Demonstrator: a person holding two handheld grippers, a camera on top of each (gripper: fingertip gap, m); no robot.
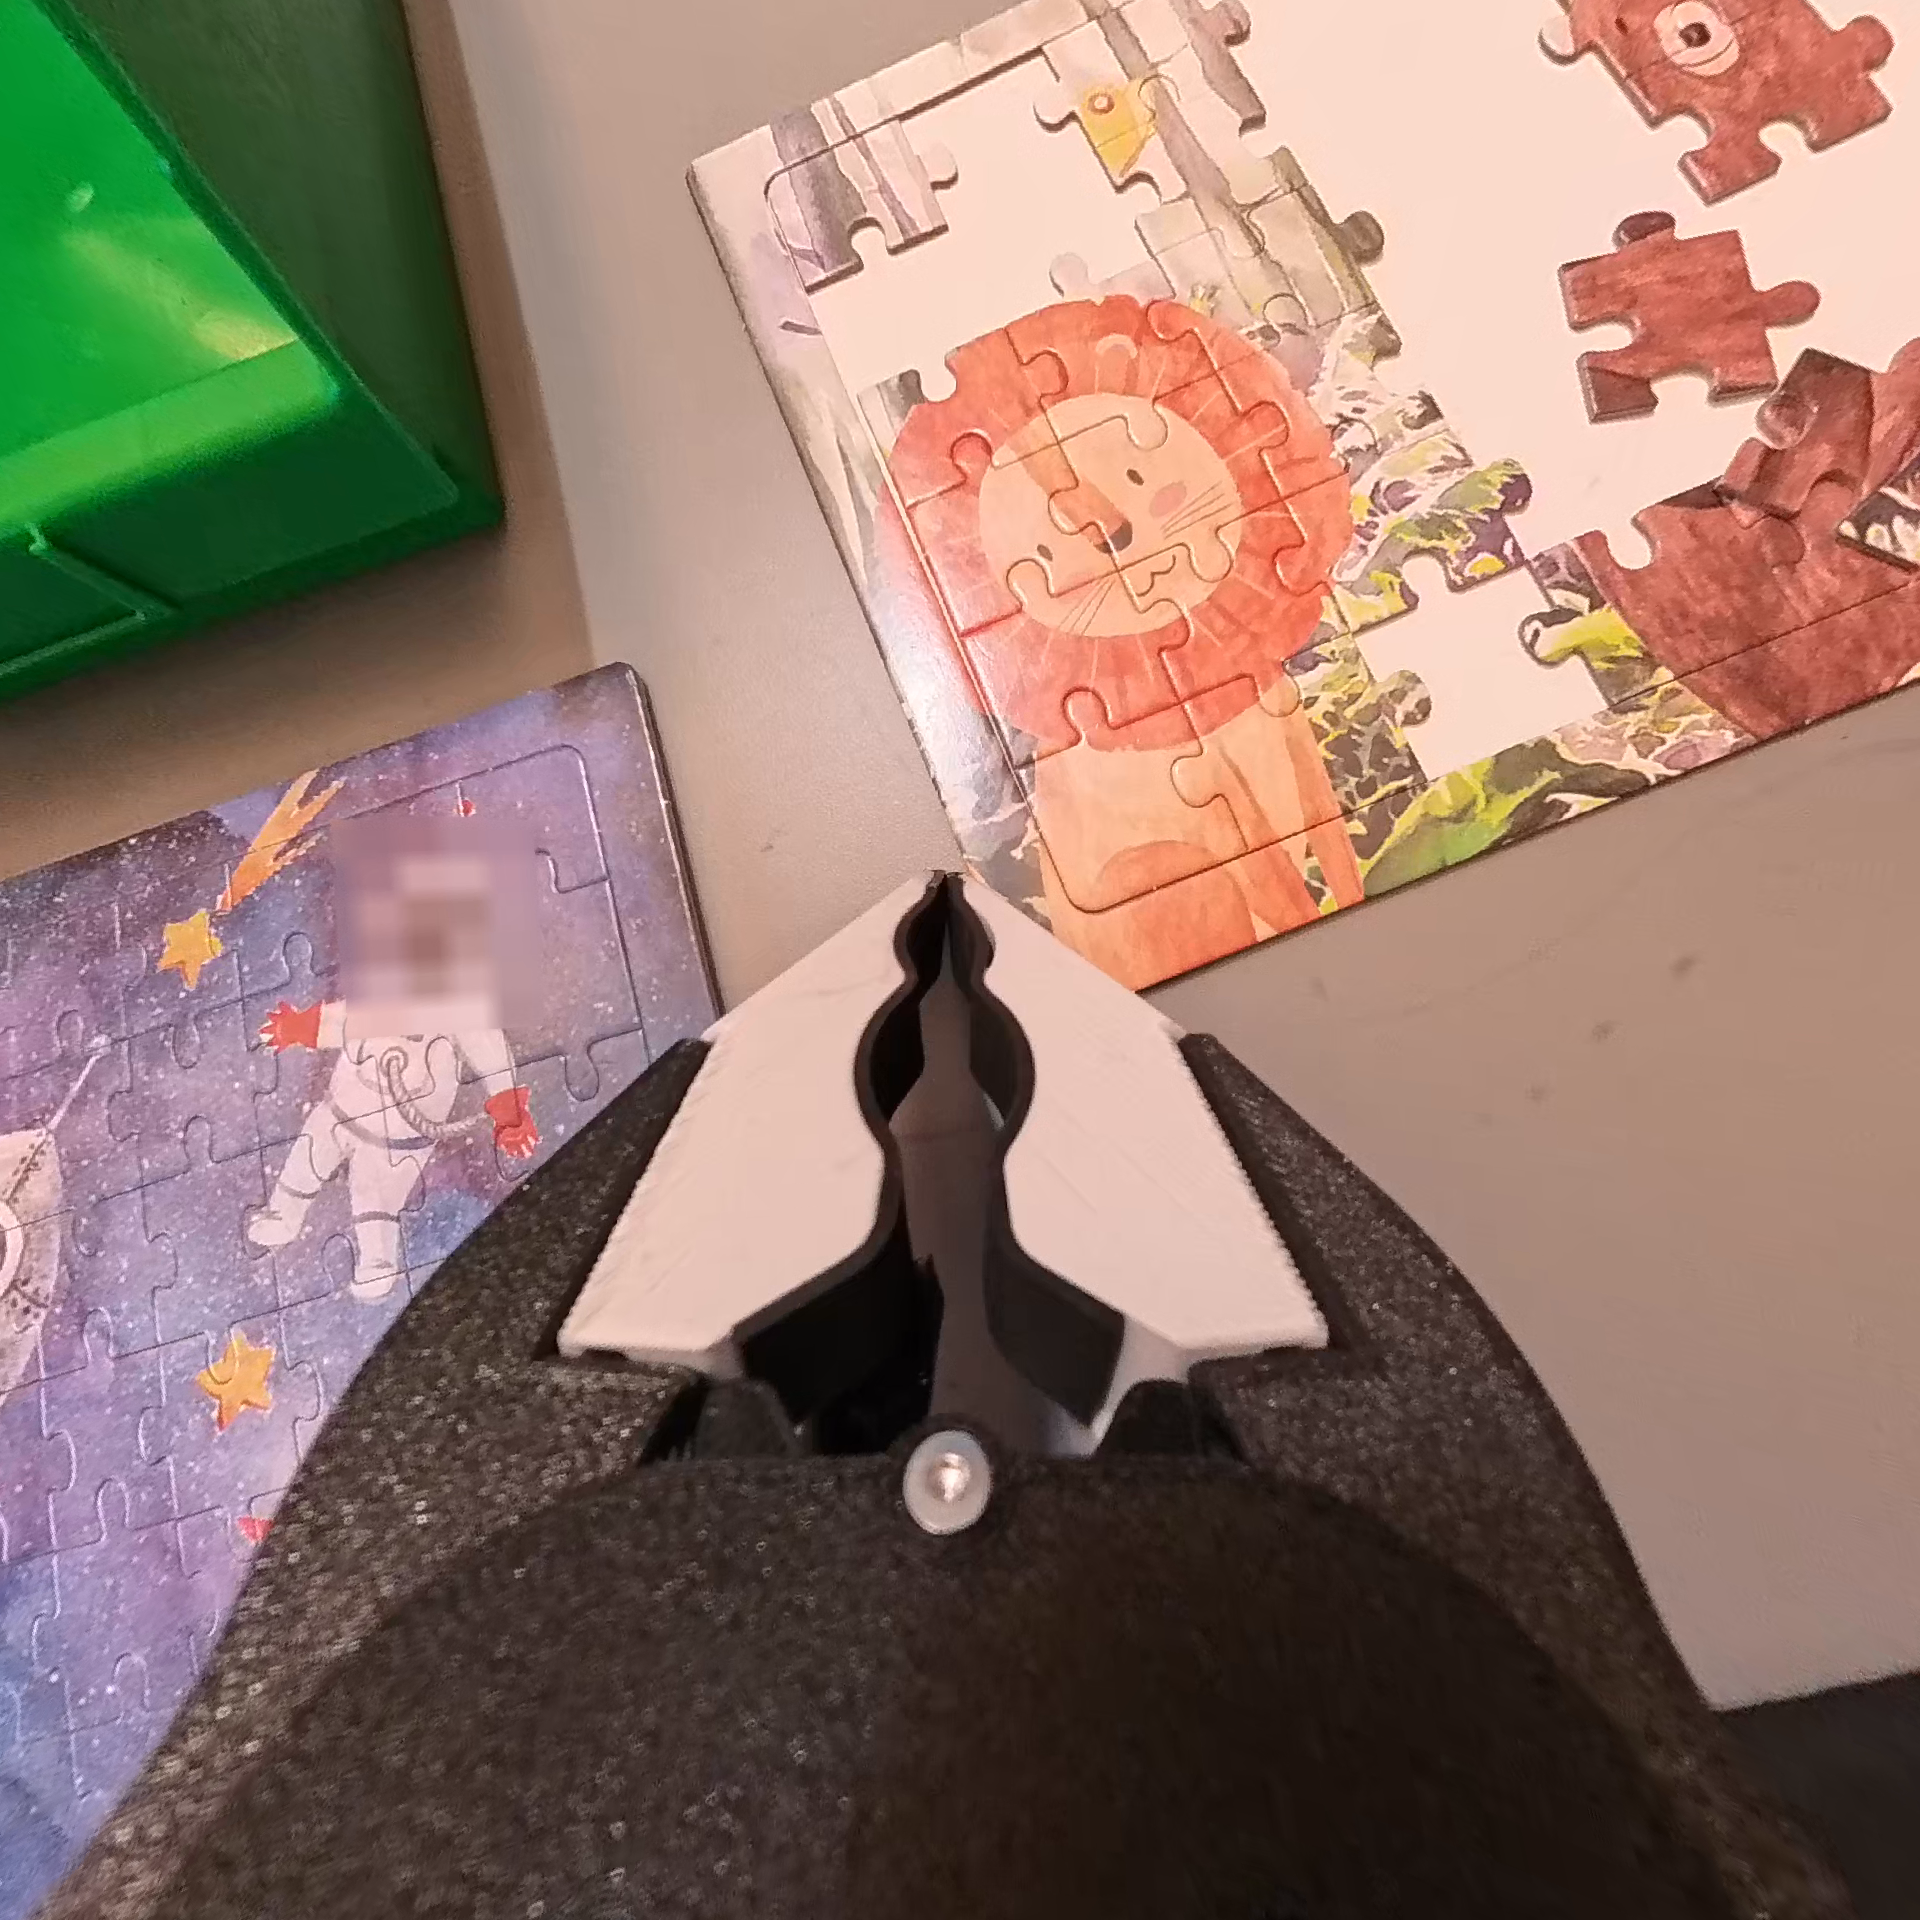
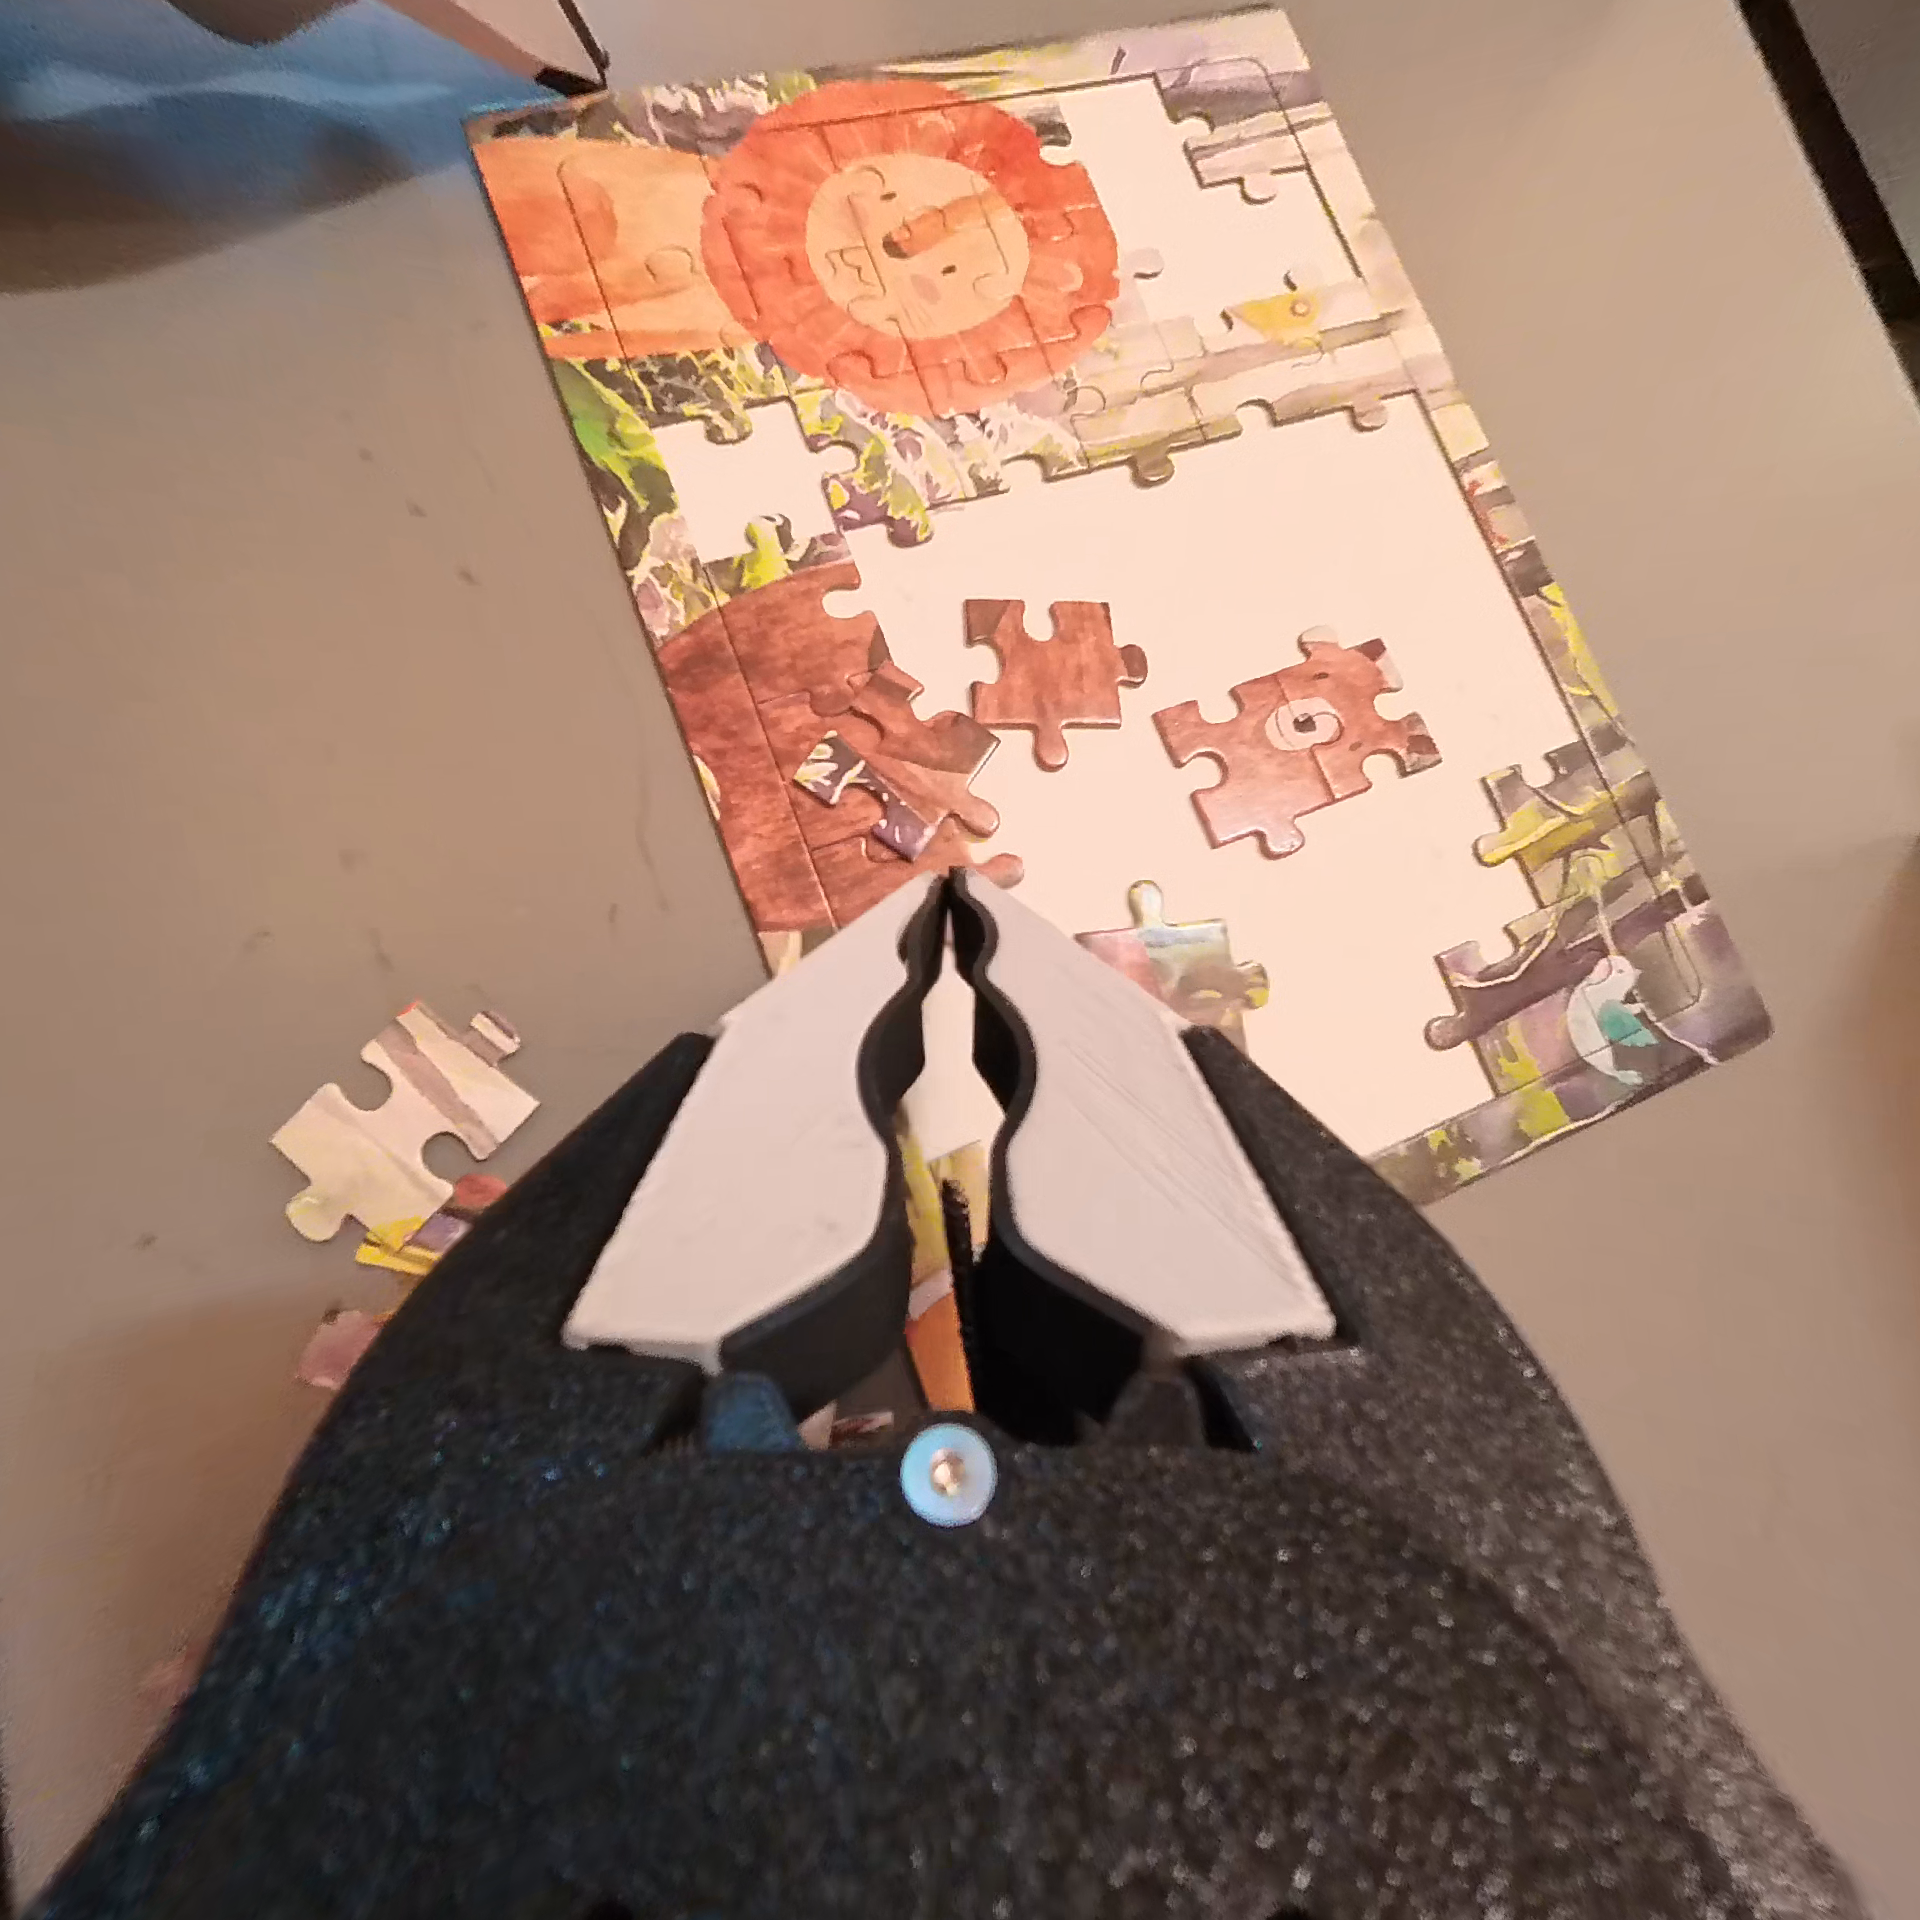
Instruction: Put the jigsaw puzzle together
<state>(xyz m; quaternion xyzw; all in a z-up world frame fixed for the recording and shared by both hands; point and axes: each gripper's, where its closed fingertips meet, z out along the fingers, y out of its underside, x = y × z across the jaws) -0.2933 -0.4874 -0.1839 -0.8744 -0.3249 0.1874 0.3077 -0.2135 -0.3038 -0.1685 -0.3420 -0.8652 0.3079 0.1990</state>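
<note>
The left gripper (image 1: pixel 948 883) and right gripper (image 2: pixel 952 881) both have fingertips pressed together, gripping nothing visible. The half-assembled jigsaw puzzle (image 2: pixel 1143 540) lies on the grey table (image 2: pixel 312 623); its far edge is cropped in the left view. Loose pieces (image 2: pixel 405 1127) are partly hidden beneath the right gripper.

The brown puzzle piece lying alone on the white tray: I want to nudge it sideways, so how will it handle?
The brown puzzle piece looks flat, thin and card-like, so probably light and likely to slide easily over the smooth white tray. It lies flush, so pinching an edge may be awkward. Its protruding tabs could catch on the two joined bear-face pieces nearby.
</note>
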